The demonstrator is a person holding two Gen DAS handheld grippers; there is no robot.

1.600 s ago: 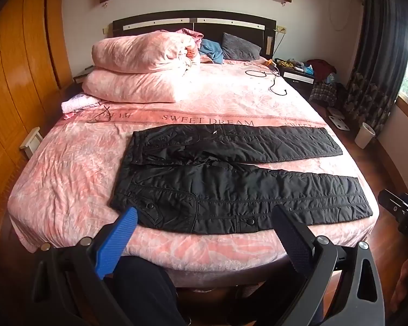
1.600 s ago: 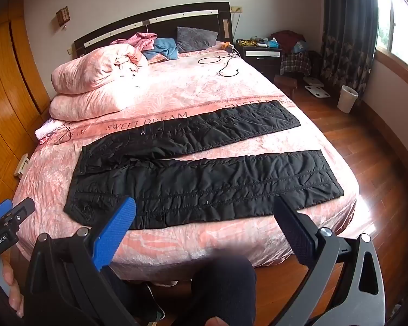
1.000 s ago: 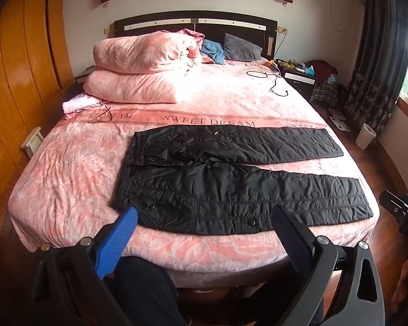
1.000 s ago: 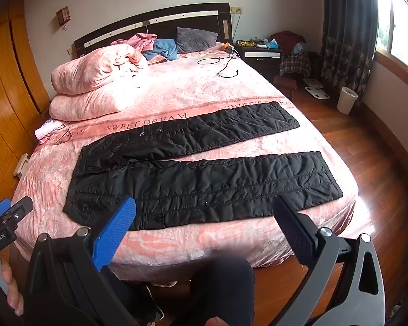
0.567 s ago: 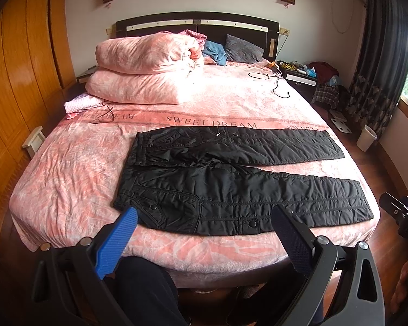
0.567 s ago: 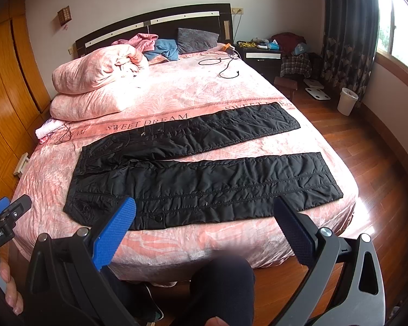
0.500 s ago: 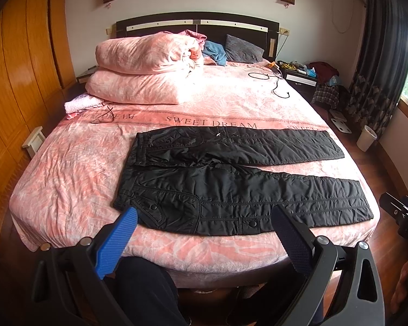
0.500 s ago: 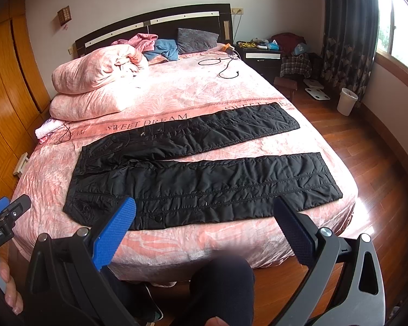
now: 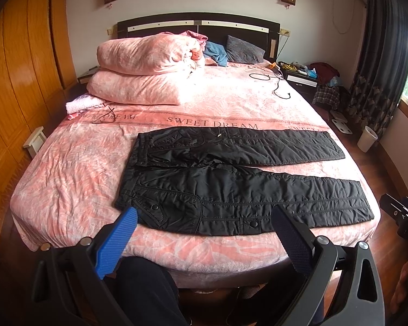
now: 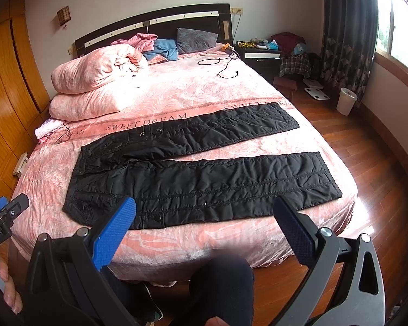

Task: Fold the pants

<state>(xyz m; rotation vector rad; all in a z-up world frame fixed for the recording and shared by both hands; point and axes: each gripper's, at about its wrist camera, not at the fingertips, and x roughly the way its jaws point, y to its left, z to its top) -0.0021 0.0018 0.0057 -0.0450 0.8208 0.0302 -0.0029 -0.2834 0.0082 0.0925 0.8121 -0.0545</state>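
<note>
My left gripper and right gripper both gape wide, holding nothing, short of the bed's foot edge, where black pants lie seemingly flat, legs apart.

From my left gripper the bed sits slightly lower and nearer in the view than it did 1.6 s ago, and the pants with it, so I am easing that claw a touch forward. In my right gripper's view the left one's tip shows a little lower at the edge.
</note>
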